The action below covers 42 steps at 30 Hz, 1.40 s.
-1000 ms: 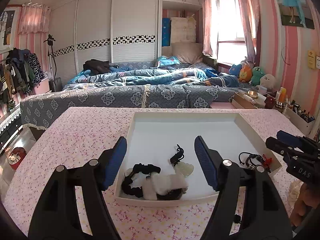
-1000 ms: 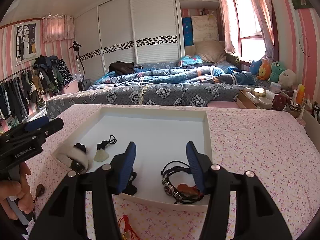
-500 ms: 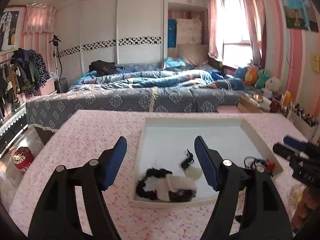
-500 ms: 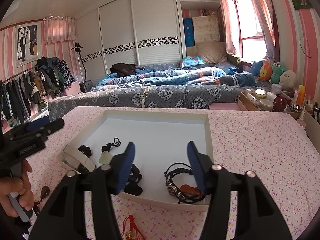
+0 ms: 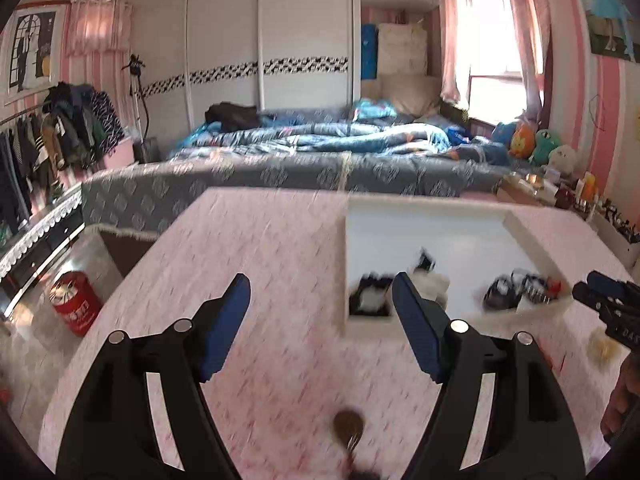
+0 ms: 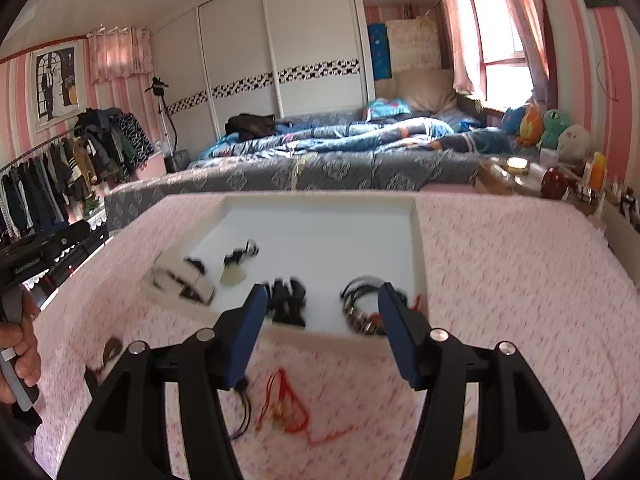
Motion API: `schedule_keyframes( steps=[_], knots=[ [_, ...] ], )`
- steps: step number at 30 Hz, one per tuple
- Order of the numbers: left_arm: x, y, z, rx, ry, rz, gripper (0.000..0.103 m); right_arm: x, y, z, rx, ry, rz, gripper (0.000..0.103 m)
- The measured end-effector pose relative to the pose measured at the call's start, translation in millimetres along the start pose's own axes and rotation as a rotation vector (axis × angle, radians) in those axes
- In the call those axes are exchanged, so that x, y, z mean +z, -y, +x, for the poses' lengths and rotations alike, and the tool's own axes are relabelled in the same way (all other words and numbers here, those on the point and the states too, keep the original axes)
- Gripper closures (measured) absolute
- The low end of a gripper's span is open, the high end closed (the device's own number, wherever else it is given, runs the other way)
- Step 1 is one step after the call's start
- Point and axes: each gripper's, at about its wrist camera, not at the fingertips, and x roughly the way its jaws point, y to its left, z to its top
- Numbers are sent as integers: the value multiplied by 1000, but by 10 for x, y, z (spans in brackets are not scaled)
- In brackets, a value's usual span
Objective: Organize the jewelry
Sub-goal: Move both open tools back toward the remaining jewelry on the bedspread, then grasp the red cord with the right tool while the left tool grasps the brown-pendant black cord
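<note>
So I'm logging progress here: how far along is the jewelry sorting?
Partly done. Several pieces, including the bracelets, already lie in the white tray. Both tools, left and right, are open and hold nothing. Left on the tablecloth: the red cord piece and a brown pendant.

Before you, the tray (image 6: pixel 416 240) sits on the table (image 6: pixel 500 280), the bed (image 6: pixel 320 168) behind it. In the tray lie bracelets (image 6: pixel 360 308) right, a pendant (image 6: pixel 232 276) left. A cord (image 6: pixel 288 408) lies on the table before the tray.
</note>
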Motion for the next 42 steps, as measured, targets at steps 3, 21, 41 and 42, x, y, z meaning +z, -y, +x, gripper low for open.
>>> schedule_keyframes(
  steps=[3, 21, 41, 42],
  knots=[
    [-197, -71, -79, 22, -18, 20, 29, -77, -47, 72, 19, -18, -5, 45],
    [-843, 86, -53, -29, -232, 66, 24, -305, -145, 551, 25, -270, -16, 94],
    [-209, 174, -266, -102, -121, 75, 85, -180, -5, 251, 44, -121, 56, 101],
    [-133, 188, -294, -105, -96, 74, 85, -162, 21, 223, 45, -107, 65, 101]
  ],
)
